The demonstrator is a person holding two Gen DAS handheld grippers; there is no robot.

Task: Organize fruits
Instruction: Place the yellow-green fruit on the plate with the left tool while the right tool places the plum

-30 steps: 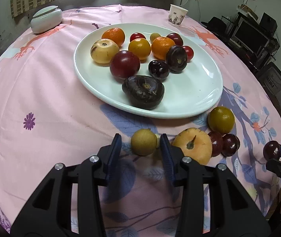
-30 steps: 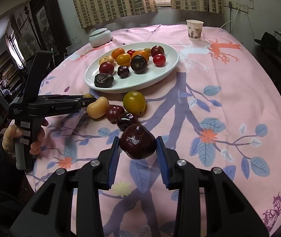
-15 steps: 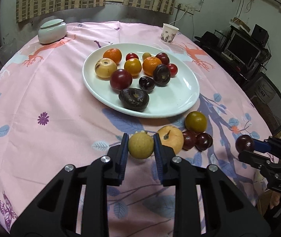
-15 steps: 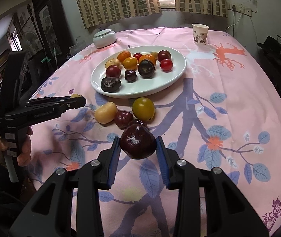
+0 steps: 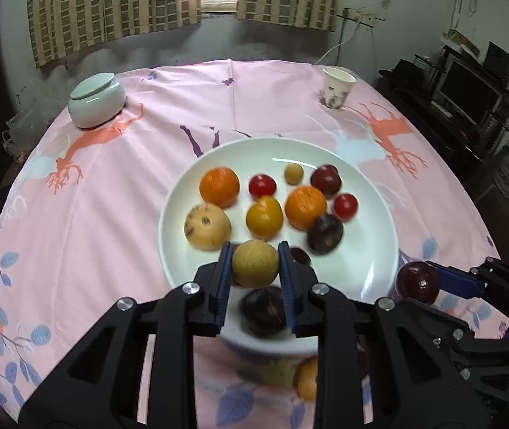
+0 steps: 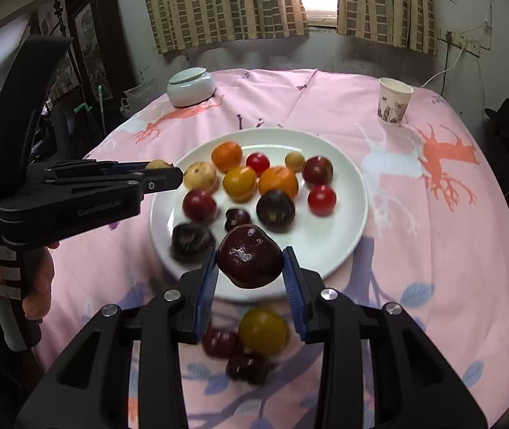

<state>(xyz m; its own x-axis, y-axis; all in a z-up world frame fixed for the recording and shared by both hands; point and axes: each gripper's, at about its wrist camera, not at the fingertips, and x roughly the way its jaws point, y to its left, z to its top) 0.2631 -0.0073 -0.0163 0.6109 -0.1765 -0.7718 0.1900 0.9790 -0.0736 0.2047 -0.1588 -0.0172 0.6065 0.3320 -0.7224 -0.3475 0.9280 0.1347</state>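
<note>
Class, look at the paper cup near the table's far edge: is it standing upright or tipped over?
Upright. The paper cup stands on its base on the pink tablecloth, its open rim facing up. Whether it holds anything cannot be told.

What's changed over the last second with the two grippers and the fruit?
The left gripper closed on the tan fruit, lifted it off the cloth and carried it over the white plate. The right gripper moved forward to the plate's near rim with the dark red fruit. Unchanged: that grip, the plate's fruit, lidded jar, paper cup.
</note>
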